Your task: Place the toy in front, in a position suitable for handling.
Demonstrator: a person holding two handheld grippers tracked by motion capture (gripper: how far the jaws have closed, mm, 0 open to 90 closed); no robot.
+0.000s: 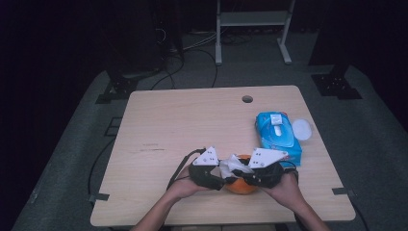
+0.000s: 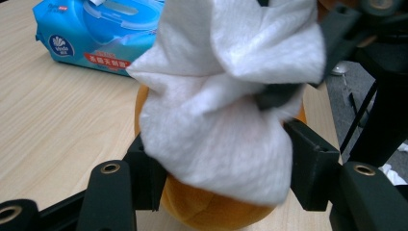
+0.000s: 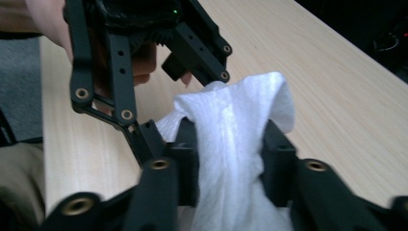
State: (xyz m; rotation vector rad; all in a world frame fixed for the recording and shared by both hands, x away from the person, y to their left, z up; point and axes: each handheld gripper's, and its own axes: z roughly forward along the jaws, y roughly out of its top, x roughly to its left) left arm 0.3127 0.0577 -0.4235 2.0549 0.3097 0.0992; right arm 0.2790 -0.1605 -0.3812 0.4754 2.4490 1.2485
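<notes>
Over the orange bowl [image 1: 240,186], both hand-held grippers angled inward, white wipe [image 1: 233,165] between

The white wipe [image 2: 226,106] hides most of the orange ball [image 2: 207,209] beneath.
</notes>
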